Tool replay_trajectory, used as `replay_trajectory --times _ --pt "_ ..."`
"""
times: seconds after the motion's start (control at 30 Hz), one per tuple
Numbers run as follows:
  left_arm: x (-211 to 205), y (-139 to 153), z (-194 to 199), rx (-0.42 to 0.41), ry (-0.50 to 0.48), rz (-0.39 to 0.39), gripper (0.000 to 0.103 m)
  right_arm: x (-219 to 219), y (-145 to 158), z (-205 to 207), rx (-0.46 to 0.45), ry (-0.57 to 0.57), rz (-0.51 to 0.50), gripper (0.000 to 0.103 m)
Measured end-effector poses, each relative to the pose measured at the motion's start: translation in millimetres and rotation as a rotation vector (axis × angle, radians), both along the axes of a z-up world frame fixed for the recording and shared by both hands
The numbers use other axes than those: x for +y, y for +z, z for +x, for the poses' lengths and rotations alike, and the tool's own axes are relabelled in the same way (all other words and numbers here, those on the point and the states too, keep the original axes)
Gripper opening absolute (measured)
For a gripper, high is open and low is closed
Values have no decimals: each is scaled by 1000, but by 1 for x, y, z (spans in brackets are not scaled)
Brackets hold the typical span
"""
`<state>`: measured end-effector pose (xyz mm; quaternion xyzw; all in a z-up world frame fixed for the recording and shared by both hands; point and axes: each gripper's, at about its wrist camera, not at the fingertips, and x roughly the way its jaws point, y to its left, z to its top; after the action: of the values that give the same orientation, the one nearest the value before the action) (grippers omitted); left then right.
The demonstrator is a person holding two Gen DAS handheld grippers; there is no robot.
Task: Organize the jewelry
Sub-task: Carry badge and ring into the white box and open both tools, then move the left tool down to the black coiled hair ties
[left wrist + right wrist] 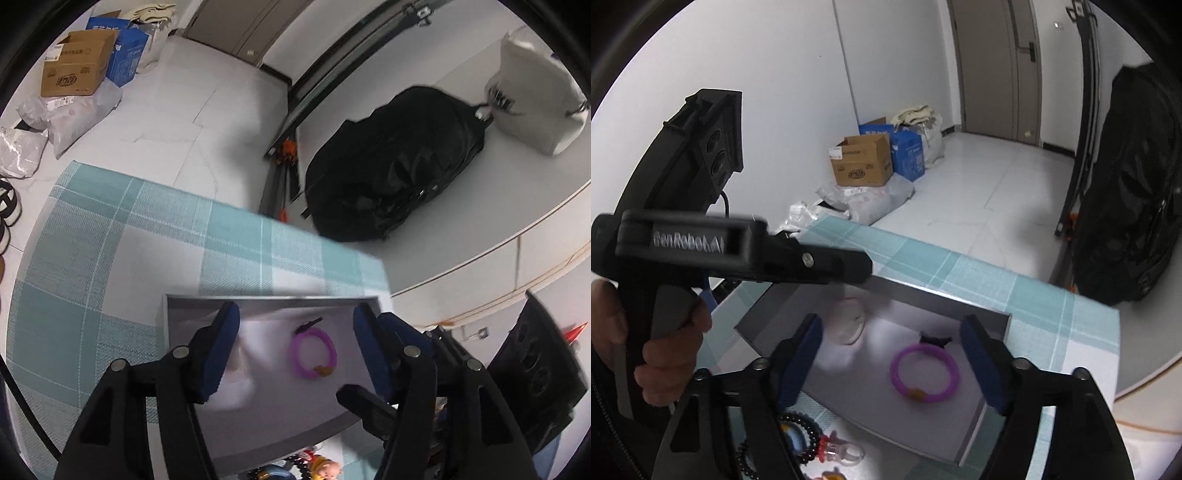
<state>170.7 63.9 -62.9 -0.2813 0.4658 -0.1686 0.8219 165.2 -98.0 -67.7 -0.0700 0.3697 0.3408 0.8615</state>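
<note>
One purple bracelet [925, 374] lies flat on the floor of one shallow grey tray [993, 318], toward its right half, with an orange bead at its near edge. Same purple bracelet [313, 352] in the left wrist view, inside the grey tray [273, 300]. One small dark piece [934, 339] lies just beyond the ring, touching or nearly so; too blurred to name. One pale blurred lump [846, 321] sits in the left part of the tray, apart from the bracelet.

Right gripper [892, 360]: two blue-padded fingers spread wide, one each side of the bracelet, pads not touching it, nothing gripped. Left gripper [295, 350]: also released, two blue pads apart over the tray, bracelet between them in the view, nothing pinched. Whether either gripper's tips touch the tray floor, cannot tell.

In the right wrist view the left gripper body [738, 251] crosses the upper left, held by one hand [653, 343] on its handle.

Outside the tray, at its near edge: one black bead string [798, 435], one clear ring with red [838, 448], and a few more small bits cut off by the frame, count unclear. All of it rests on one teal plaid tablecloth [1045, 306].

Further out: one black bag [399, 162] and one white bag [535, 96] on a white surface; on the floor one brown carton [862, 162], one blue box [907, 151], several grey plastic mailers [879, 199].
</note>
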Motion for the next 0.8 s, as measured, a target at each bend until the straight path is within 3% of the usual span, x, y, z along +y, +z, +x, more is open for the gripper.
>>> replay_trajectory --times 0.13,0.23,0.4,0.57,0.8 --pt "6 13 -9 -64 26 -4 73 -7 6 -5 -29 -12 24 85" --pt "6 22 -16 -106 47 25 73 -12 10 -7 -35 -32 42 87" --pt "-4 32 -31 -167 68 155 73 -15 16 -11 -42 -74 71 98" --pt "-14 35 -50 -186 90 273 74 -32 25 -20 -41 -119 146 101" --pt "-12 42 -77 -209 143 348 74 -49 36 -41 -58 -166 191 103"
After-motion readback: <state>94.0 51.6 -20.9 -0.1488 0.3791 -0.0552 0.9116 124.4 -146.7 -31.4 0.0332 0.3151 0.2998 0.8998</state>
